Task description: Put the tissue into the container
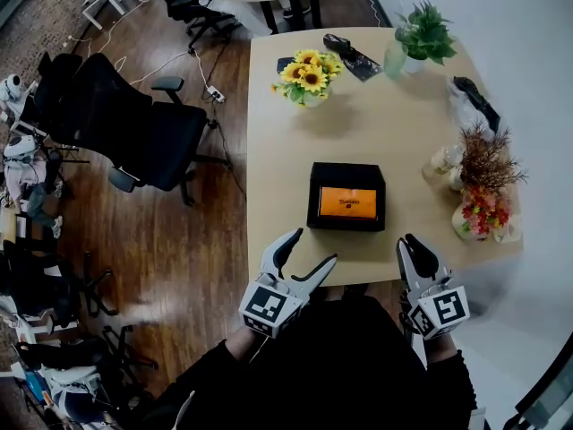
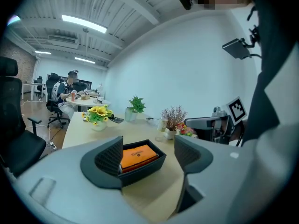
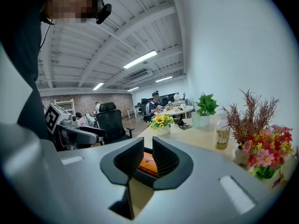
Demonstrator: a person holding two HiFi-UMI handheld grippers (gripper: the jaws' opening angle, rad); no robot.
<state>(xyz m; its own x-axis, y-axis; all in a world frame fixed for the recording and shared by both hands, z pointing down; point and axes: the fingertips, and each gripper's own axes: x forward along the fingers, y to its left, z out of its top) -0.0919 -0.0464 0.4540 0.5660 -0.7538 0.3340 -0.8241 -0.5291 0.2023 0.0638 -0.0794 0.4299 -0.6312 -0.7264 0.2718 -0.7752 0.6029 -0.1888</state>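
Observation:
A black open container (image 1: 315,197) sits in the middle of the light wooden table (image 1: 277,159), and an orange tissue pack (image 1: 347,202) lies inside it. My left gripper (image 1: 313,249) hovers at the table's near edge, just left of the container's front, open with nothing between its pads. In the left gripper view the container (image 2: 150,164) and the tissue pack (image 2: 138,154) show beyond the open jaws. My right gripper (image 1: 415,247) is at the near edge to the container's right, jaws nearly together and empty. The right gripper view shows the orange tissue pack (image 3: 148,165) through the slit.
A sunflower vase (image 1: 307,76), a potted green plant (image 1: 421,34) and a black item (image 1: 351,56) stand at the table's far end. Dried twigs (image 1: 485,161), a bottle (image 1: 443,159) and bright flowers (image 1: 484,215) line the right edge. A black office chair (image 1: 116,124) stands left of the table.

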